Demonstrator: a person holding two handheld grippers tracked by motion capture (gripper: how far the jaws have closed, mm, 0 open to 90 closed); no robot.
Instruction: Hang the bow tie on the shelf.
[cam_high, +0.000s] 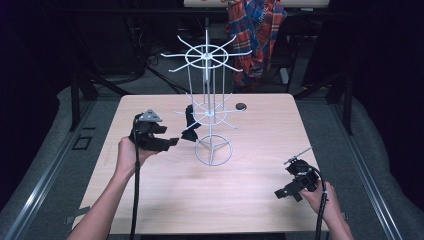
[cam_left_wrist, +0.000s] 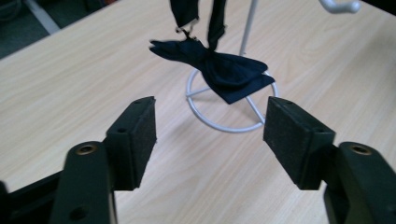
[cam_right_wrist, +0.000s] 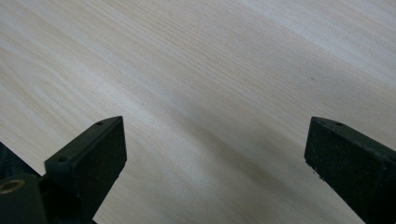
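Navy bow tie (cam_left_wrist: 219, 67) strap top cut off | left tool (cam_left_wrist: 210, 135) agape

Black hand-held gripper (cam_high: 172, 142), trailing cable

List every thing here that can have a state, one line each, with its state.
Bow tie: hanging by its strap from a lower arm of the rack, off the table.
Wire rack: upright on the table.
Left gripper: open, nothing between the jaws.
Right gripper: open, empty, over bare table.
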